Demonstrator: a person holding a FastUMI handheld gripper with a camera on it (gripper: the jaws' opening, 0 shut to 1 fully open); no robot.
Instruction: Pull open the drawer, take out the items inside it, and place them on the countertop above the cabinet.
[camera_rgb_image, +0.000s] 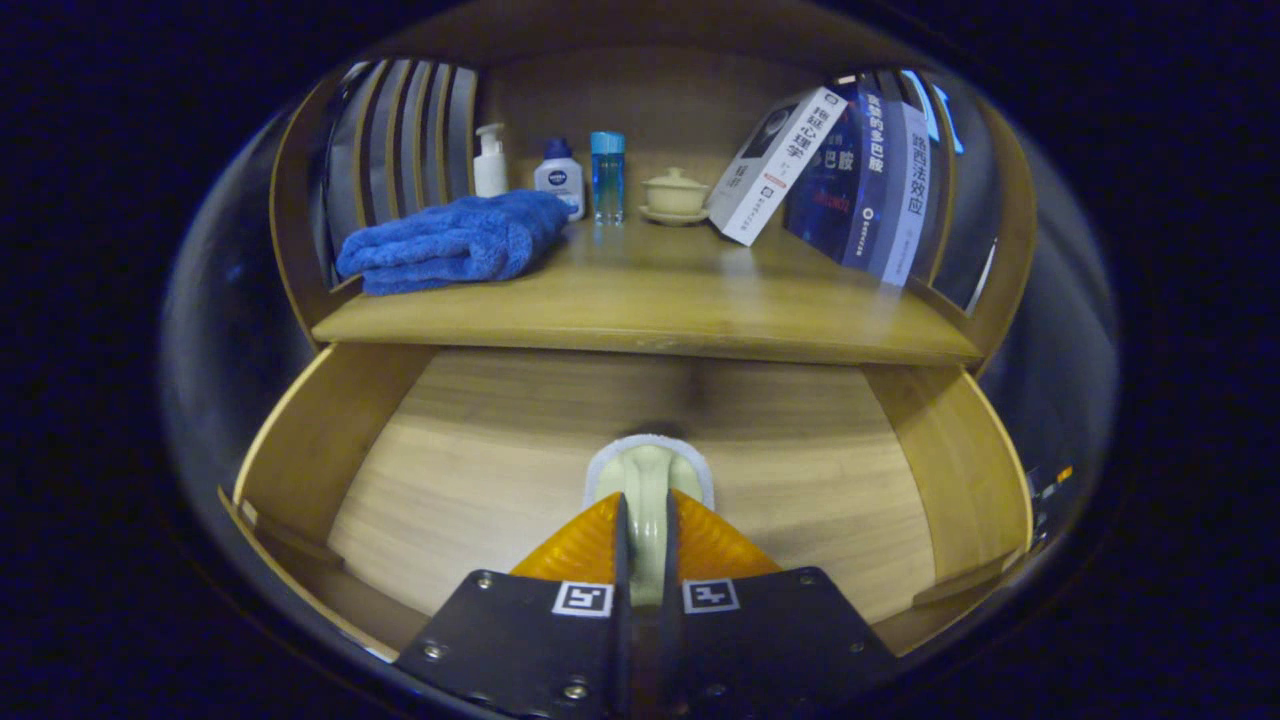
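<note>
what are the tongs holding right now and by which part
The tongs are shut on a pale brush over the open drawer, gripping its handle; the bristled head sticks out beyond the fingertips.

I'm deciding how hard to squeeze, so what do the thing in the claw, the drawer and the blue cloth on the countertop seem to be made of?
The pale green brush pinched in the claw: likely smooth moulded plastic with a soft white fringe. The drawer: light wood or veneer, matt, with visible grain. The blue towel: plush fabric, probably microfibre, folded in soft rolls.
</note>
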